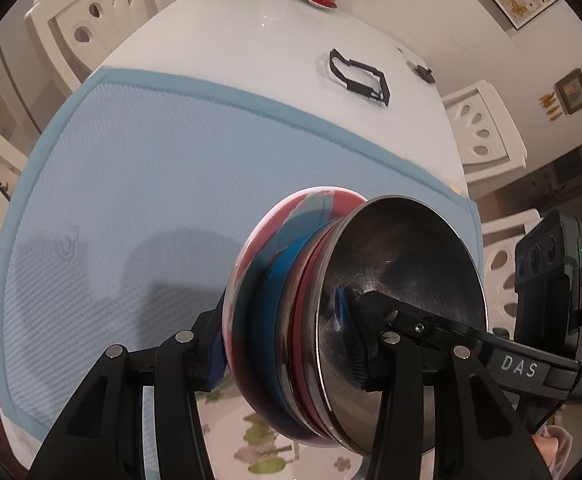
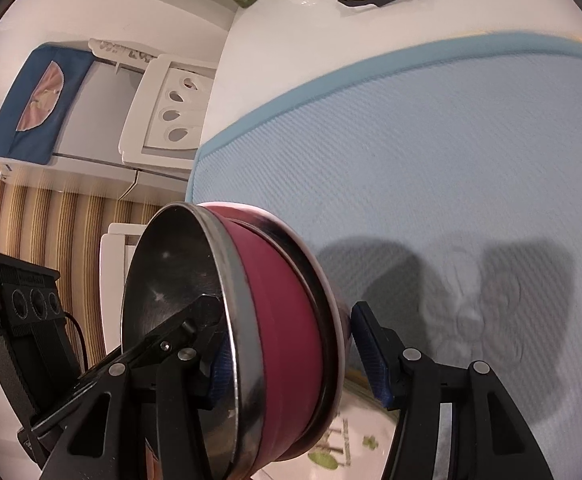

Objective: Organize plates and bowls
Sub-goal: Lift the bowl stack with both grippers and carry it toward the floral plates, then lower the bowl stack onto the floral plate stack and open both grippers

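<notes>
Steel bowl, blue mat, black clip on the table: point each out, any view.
steel bowl (image 1: 407, 264), left wrist view, on its shiny inner wall.
blue mat (image 2: 431, 152), right wrist view, on its bare ribbed surface.
black clip (image 1: 361, 78), left wrist view, on its frame, lying on the white table beyond the mat.

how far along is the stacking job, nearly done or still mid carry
Done: the dishes are already nested into one stack, with the steel bowl innermost and the patterned plate outermost. In hand: the left gripper and right gripper both clamp the stack, tilted above the blue mat. Left: setting it down; where cannot be told.
</notes>
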Action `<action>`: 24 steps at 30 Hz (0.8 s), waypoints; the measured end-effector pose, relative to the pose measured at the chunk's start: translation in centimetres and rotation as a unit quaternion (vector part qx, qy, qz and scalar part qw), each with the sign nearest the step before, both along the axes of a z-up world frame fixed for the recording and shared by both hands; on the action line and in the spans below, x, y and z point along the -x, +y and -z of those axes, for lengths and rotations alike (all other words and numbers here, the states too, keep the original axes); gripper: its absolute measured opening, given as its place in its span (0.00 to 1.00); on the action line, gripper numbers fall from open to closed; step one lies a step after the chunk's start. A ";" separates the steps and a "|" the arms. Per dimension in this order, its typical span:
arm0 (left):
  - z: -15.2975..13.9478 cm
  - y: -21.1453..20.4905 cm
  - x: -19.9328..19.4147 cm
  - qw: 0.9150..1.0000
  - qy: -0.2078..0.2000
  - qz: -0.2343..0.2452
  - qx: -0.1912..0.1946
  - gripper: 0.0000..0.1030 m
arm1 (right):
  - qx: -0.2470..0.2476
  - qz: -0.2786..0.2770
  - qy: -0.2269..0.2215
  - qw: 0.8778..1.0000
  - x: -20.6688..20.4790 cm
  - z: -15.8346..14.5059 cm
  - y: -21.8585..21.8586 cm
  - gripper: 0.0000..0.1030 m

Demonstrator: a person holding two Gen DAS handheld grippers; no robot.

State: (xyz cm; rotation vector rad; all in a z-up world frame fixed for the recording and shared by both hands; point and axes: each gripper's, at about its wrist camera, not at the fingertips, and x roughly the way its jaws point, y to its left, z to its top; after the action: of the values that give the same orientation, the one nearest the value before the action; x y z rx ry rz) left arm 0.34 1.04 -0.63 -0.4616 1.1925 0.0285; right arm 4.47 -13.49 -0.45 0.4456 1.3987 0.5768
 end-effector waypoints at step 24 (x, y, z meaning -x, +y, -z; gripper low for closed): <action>1.6 -3.2 9.7 1.000 0.003 -0.015 0.007 0.43 | 0.040 -0.008 0.009 0.999 11.1 0.2 -2.2 0.53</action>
State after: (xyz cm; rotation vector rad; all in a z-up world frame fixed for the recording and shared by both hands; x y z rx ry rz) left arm -9.32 -2.13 -2.19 -0.4908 1.1926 0.0474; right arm -6.60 -15.67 -0.69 0.3768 1.4378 0.5291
